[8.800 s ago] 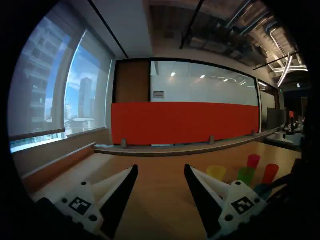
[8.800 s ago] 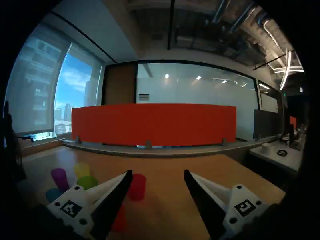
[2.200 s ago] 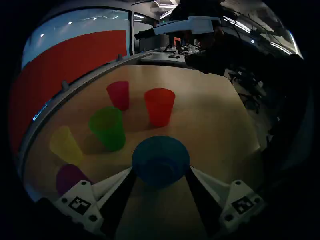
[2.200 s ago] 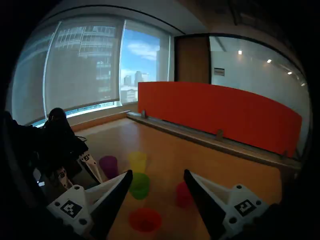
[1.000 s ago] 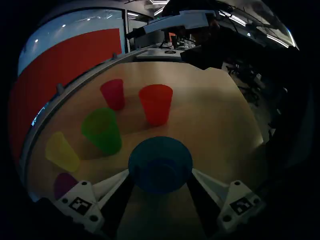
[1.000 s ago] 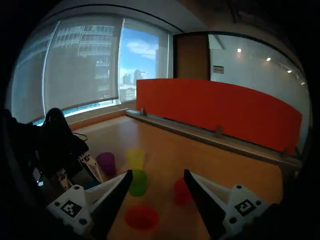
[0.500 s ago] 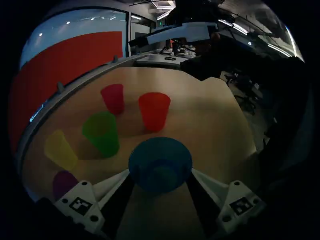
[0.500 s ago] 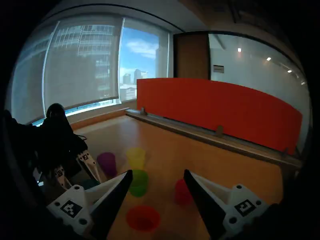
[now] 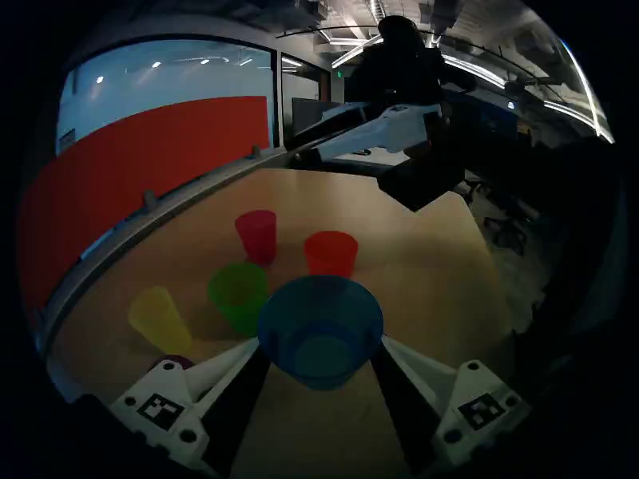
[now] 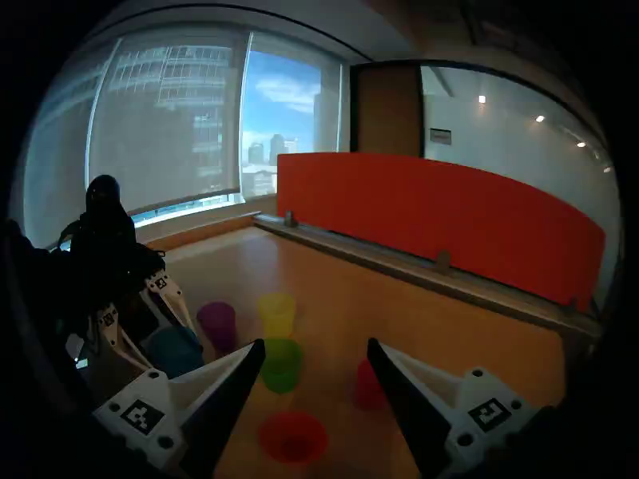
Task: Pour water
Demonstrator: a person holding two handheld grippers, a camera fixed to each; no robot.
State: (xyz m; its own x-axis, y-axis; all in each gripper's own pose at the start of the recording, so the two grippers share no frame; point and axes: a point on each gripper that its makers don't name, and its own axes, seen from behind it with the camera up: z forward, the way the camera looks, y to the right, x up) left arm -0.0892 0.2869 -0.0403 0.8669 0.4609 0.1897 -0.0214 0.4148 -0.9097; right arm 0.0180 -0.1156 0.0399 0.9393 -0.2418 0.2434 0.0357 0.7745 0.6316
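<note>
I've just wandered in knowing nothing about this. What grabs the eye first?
Probably the blue cup, big and close, clamped between the left gripper's fingers over the wooden table. Beyond it cluster a red cup, pink cup, green cup and yellow cup. In the right gripper view, a long orange-red partition and bright windows stand out.

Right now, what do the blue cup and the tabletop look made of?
The blue cup is probably plastic, tinted and translucent: its thin wall lets light through and the rim is smooth. The picture is too dim to tell glossy from matt. The tabletop is wood or wood-look laminate, pale tan, smooth, with a faint sheen. I cannot tell which of the two.
</note>
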